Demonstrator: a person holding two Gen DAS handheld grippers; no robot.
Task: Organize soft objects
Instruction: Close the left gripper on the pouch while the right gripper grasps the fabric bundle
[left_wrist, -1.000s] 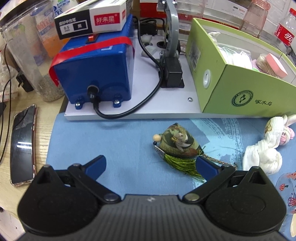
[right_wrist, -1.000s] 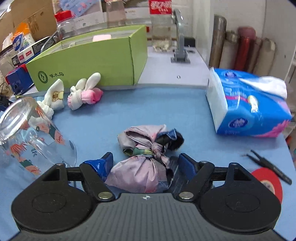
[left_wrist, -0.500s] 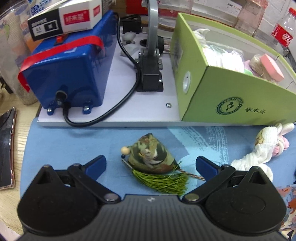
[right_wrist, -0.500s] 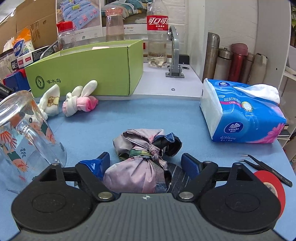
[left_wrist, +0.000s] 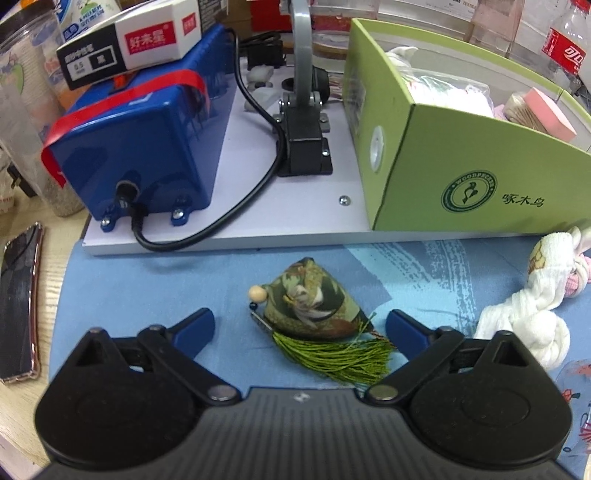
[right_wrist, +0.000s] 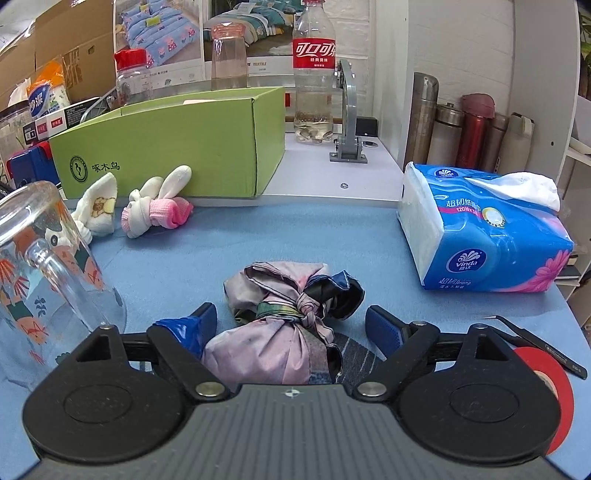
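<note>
Sachet (left_wrist: 312, 308) between spread left jaws

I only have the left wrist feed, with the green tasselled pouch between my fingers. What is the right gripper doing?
Observer: The right gripper is open, straddling a knotted pink cloth bundle that lies on the blue mat.
Operator: Is anything close to it that I could knock?
Observer: Yes, a printed glass mug stands on the gripper's left side, close to its left finger.
Operator: And on its other side?
Observer: A blue tissue pack sits further back on the right; black tweezers and a red tape roll lie by the right finger's arm.
Operator: Is the green box reachable from there?
Observer: The green box stands behind the mat to the left, its top open.
</note>
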